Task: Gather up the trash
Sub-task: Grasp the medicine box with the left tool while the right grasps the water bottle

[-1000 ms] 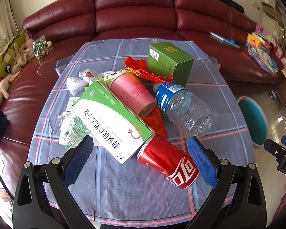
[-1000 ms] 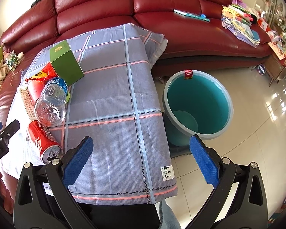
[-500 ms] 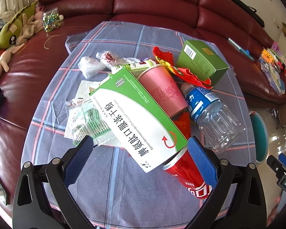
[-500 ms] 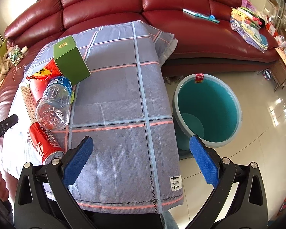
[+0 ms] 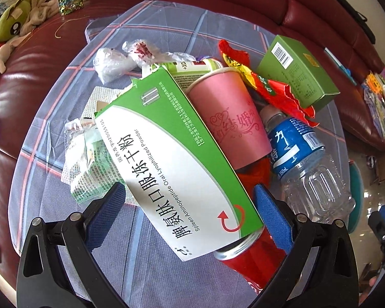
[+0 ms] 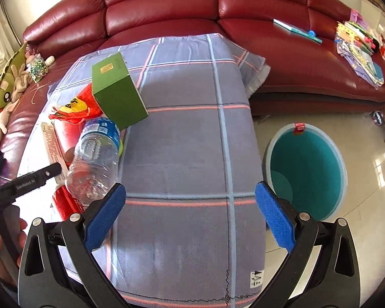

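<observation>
The left gripper (image 5: 190, 209) has closed in on the checked tablecloth (image 6: 182, 138) before the red sofa (image 6: 166, 2), jaws wide, empty.

Red can (image 5: 246, 264) mostly hidden beneath the medicine box (image 5: 172, 159); its label cut off.

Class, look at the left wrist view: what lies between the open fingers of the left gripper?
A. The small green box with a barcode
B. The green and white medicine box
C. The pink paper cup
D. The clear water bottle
B: the medicine box has its near end between the spread blue pads of the left gripper, resting partly on the red can.
</observation>
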### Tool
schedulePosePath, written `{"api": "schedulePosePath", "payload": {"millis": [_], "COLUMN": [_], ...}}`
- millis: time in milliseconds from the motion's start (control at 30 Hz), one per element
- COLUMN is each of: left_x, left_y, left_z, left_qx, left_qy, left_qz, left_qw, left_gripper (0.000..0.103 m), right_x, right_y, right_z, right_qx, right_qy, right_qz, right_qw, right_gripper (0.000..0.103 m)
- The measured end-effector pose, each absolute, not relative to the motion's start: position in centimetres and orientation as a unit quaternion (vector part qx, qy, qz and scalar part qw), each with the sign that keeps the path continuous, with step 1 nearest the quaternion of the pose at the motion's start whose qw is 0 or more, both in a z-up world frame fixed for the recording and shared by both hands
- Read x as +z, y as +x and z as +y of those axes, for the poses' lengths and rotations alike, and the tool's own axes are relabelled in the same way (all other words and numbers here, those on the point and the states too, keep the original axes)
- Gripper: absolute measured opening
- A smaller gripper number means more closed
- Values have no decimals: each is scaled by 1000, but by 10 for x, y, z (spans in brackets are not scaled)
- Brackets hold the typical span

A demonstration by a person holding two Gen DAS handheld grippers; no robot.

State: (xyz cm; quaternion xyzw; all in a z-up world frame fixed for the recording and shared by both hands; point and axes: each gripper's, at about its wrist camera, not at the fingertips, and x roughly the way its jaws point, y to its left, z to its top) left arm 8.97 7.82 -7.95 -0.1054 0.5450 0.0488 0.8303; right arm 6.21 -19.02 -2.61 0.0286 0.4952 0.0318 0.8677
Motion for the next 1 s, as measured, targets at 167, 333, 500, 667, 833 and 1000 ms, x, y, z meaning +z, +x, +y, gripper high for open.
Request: {"api": "schedulePosePath", "payload": {"millis": [167,333,500,667,833,1000], "left_x": [-90,-93,-96,-95,-97,-97], "left_y": [82,75,74,73,73,75], "left_z": [90,104,116,115,113,113], "left_qx": [46,44,32,19,22,22], "left_qy": [-109,-112,-132,-130,-122,-116], "left_qz": [552,553,552,540,542,537], "left_qw": [825,824,822,831,831,835], "left_gripper": [99,99,98,79,81,79], "right_x": [-14,-21,-41,-67,-86,-87], "right_y": [91,122,147,164,165,150], "right_z": [-156,-119,-87,-75,-71,-69], "right_qx": [96,146,168,167,173,187], "right_qy": [13,-3,-29,-40,-33,-38], "right_qz": [502,534,573,605,628,616], "right_qw": [859,833,802,777,758,764], "right_gripper": [97,97,97,89,85,62]}}
